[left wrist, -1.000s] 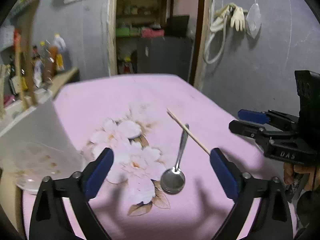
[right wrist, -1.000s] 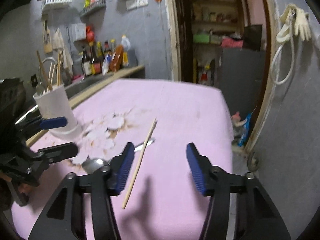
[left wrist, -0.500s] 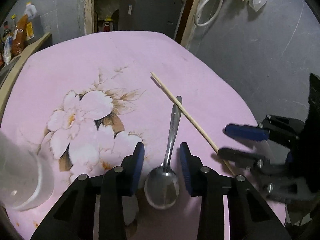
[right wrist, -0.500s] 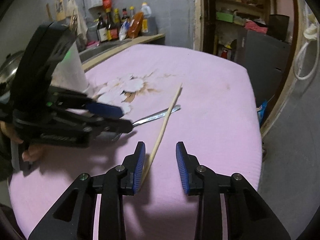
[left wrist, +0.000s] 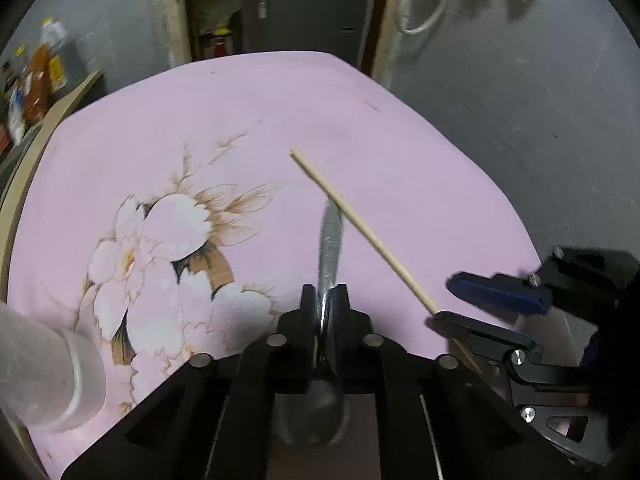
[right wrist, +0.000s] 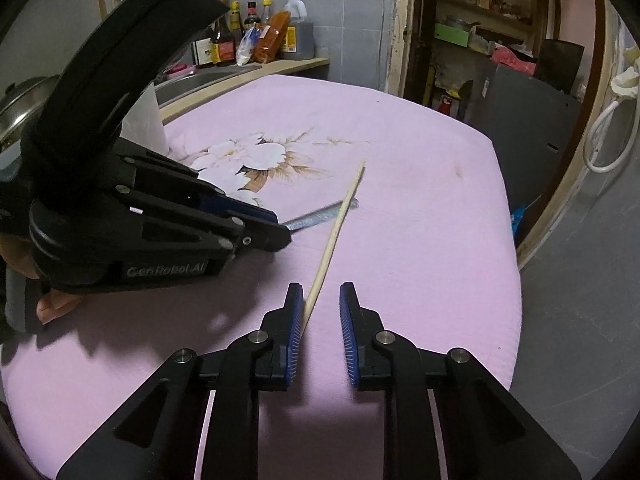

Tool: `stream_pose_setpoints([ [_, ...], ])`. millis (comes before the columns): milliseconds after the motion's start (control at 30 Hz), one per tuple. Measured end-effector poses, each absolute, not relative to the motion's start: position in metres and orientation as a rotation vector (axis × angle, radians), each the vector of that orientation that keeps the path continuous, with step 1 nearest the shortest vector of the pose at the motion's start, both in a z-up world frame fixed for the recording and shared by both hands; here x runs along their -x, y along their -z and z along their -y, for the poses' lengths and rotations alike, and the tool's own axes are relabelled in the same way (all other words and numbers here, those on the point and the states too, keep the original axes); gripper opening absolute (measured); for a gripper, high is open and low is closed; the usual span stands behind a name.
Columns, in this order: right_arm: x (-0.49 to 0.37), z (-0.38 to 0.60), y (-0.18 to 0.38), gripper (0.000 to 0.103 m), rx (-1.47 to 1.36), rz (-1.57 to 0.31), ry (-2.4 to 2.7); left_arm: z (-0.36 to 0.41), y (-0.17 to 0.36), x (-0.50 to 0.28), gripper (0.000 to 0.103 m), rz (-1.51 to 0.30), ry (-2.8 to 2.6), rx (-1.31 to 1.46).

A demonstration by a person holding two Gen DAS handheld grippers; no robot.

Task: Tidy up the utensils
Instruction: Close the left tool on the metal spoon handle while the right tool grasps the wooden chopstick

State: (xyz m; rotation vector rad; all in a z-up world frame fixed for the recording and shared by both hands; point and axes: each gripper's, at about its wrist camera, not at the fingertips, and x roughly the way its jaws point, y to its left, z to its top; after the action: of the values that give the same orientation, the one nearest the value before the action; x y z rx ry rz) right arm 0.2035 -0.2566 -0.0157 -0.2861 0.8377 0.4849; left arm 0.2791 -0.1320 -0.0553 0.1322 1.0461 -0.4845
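We see the left gripper (left wrist: 325,300) with its two black fingers drawn almost together, pinching the neck of a metal spoon (left wrist: 330,240) between them; the spoon's bowl sits close under the camera, dark and blurred, and its flat, patterned handle runs forward over the pink cloth (left wrist: 380,128). In the right wrist view the same gripper (right wrist: 280,236) lies low over the cloth, and only the handle's far end (right wrist: 316,218) shows past its tips. The right gripper (right wrist: 320,312) holds its blue-padded fingers (right wrist: 295,312) a narrow way apart, and the near end of a pale wooden chopstick (right wrist: 340,224) lies between them, close against the left pad; we cannot tell whether the pad touches it. The chopstick is thin and straight, lies flat on the cloth, and crosses the tip of the spoon's handle. A translucent white cup (left wrist: 44,376) stands at the left edge of the cloth, beside the printed white flowers (left wrist: 160,248).
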Motion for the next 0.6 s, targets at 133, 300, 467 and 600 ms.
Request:
stream_pose_setpoints([
  [133,-0.205,0.257,0.016,0.01,0.278,-0.842,-0.479,0.119,0.055,-0.283,0.005,-1.073,0.454,-0.039],
  [300,-0.214,0.259,0.014,0.01,0.24,-0.865,-0.487,0.096,0.05,-0.276,0.005,-1.09,0.384,0.029],
  [467,-0.231,0.263,0.014,0.01,0.167,-0.909,-0.515,0.073,0.043,-0.265,0.005,-1.082,0.351,0.079],
  [600,-0.245,0.258,0.013,0.01,0.152,-0.935,-0.519,0.07,0.038,-0.263,0.005,-1.085,0.363,0.084],
])
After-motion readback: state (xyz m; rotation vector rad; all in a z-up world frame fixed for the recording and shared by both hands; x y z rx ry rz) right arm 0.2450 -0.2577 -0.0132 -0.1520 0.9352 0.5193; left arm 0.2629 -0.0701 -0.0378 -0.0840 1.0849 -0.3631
